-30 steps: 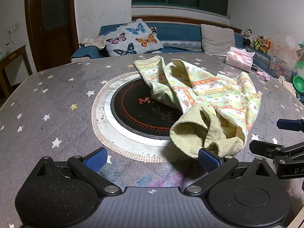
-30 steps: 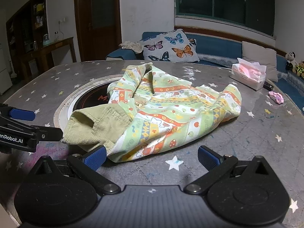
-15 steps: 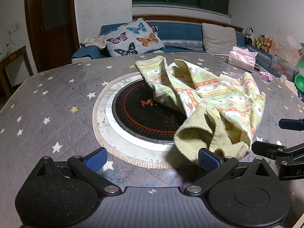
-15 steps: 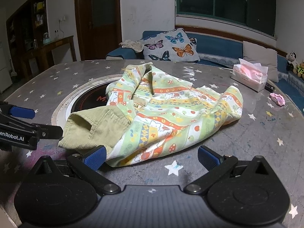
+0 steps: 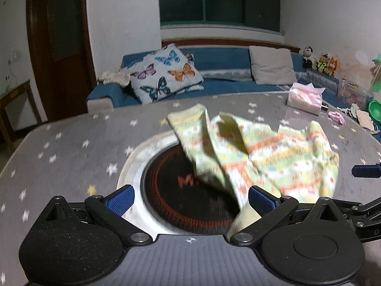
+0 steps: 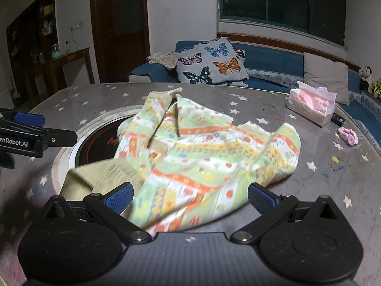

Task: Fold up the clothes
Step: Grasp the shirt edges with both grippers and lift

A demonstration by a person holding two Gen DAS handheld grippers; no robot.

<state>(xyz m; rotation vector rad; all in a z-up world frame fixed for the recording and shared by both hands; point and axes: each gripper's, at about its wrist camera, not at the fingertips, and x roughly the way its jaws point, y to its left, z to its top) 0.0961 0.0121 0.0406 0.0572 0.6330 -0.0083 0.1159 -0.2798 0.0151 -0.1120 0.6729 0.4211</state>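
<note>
A: Count it off for me, left to right.

B: One star-print table [image 6: 321, 174] with one round hob [image 5: 171, 190] sunk in its middle. One garment [image 6: 204, 157], patterned green, yellow and orange with a plain corduroy-looking end, lying crumpled partly over the right of the hob and out onto the table. Farther right, one tissue box [image 6: 312, 107], then one pink scrunchie [image 6: 348, 136]. Behind the table, one butterfly pillow [image 6: 212, 62] and one plain cushion [image 6: 326, 81] on the sofa.

A: And the grippers?

B: Two. The left gripper [image 5: 190, 199] has its fingers spread wide, grasping nothing; the hob shows between them, and the garment's near edge runs down beside its right finger [image 5: 260, 200]. The right gripper [image 6: 189, 196] is also spread wide, with the garment's near hem lying between its fingers, not pinched.

A: What differs from half a second ago?

B: Both cameras have tipped up and moved in: more wall and window show, and the views are motion-blurred. In the left view the corduroy end, earlier in full sight before the right finger, now slips mostly under the gripper body. In the right view the hem has come in between the fingers, where earlier it lay just ahead of them.
</note>
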